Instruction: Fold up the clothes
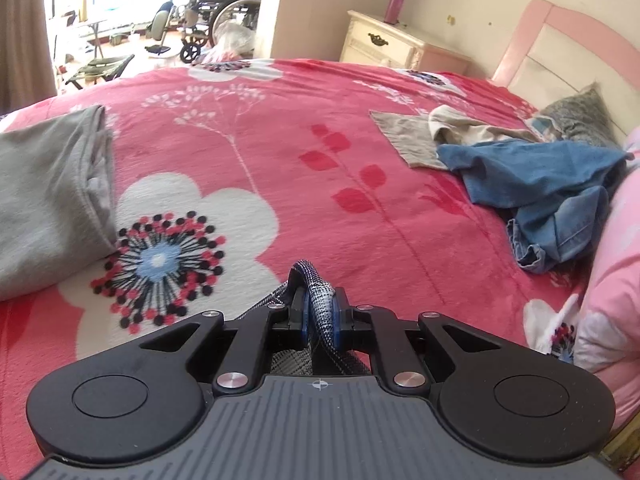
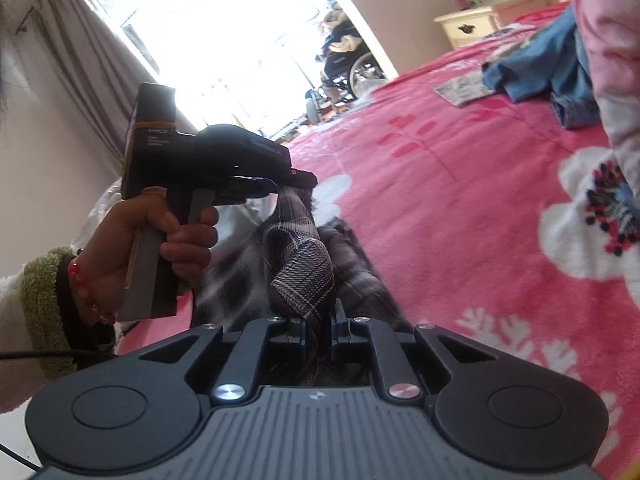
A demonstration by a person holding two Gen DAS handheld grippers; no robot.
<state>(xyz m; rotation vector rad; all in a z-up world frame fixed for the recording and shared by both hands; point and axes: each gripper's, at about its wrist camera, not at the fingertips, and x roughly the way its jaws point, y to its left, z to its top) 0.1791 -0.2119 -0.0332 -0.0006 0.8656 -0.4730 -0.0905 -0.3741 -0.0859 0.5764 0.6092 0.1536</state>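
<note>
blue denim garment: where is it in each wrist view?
Left wrist: blue denim garment lies crumpled at right of centre on the pink floral blanket, overlapping a beige cloth.
Right wrist: same garment at upper right, partly hidden by pink fabric at the edge.
Shared landmark: cream nightstand with a pink cup on top.

Wheelchair [image 1: 224, 4] by bright window; cream nightstand [image 1: 396, 44] bearing pink cup [image 1: 395, 8]; pink headboard [image 1: 560, 40].
</note>
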